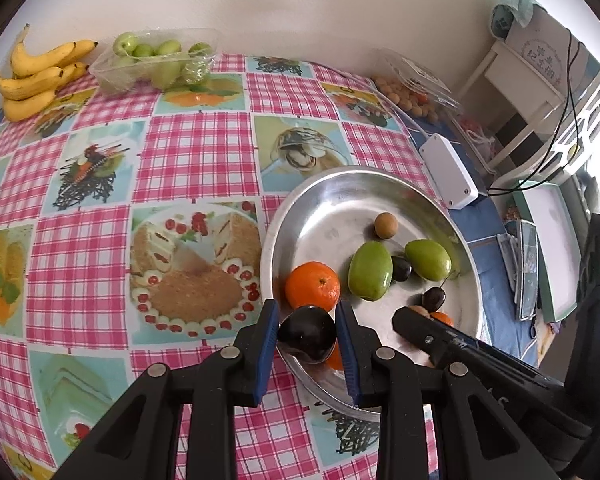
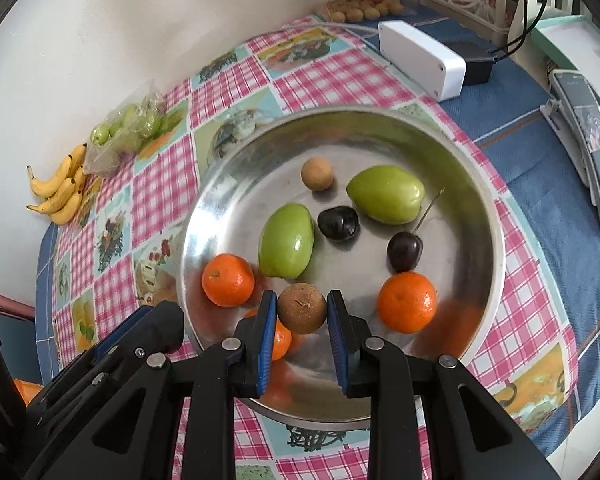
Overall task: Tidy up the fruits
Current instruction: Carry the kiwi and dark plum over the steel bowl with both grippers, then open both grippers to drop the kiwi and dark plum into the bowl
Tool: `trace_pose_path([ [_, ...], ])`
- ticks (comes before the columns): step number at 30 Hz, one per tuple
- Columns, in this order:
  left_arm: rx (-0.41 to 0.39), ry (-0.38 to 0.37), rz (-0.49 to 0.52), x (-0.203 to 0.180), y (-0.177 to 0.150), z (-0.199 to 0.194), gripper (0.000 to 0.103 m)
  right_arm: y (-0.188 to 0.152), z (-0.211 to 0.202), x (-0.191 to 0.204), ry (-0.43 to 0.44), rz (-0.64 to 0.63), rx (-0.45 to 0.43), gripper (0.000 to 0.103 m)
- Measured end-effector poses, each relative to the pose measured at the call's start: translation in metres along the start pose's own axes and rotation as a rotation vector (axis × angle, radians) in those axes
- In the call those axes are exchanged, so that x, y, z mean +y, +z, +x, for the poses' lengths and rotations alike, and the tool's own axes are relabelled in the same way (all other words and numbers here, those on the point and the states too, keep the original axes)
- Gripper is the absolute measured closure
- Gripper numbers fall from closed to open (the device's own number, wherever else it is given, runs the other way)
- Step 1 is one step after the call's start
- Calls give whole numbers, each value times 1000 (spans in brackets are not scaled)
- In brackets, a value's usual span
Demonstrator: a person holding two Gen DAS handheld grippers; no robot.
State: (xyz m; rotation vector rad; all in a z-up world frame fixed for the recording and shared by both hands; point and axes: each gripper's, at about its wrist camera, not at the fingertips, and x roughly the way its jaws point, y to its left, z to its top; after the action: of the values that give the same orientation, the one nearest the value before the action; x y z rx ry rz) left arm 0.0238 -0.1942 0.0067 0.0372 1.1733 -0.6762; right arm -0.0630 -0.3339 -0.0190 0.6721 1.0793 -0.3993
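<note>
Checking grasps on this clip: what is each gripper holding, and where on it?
The left gripper pinches a dark plum across its sides. The right gripper pinches a brown round fruit across its sides. Both are over the metal bowl.

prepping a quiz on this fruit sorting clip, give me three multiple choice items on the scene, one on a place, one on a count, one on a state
1. Where do the bananas lie?
A. in the metal bowl
B. on the table by the wall, next to the clear tray of green fruit
C. on the white box

2. How many green fruits lie in the metal bowl?
A. one
B. two
C. four

3. What is the left gripper doing?
A. standing open over bare cloth
B. shut on a banana
C. shut on a dark plum

Answers:
1. B, the bunch sits at the far edge beside the clear tray.
2. B, the right wrist view shows two green fruits.
3. C, the dark plum sits clamped between its blue pads.
</note>
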Motion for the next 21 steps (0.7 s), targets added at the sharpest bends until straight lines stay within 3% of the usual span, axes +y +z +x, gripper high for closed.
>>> trace_pose_path([
  [21, 22, 9, 10, -3, -2, 16, 69, -6, 16, -8, -20, 34, 61, 76],
])
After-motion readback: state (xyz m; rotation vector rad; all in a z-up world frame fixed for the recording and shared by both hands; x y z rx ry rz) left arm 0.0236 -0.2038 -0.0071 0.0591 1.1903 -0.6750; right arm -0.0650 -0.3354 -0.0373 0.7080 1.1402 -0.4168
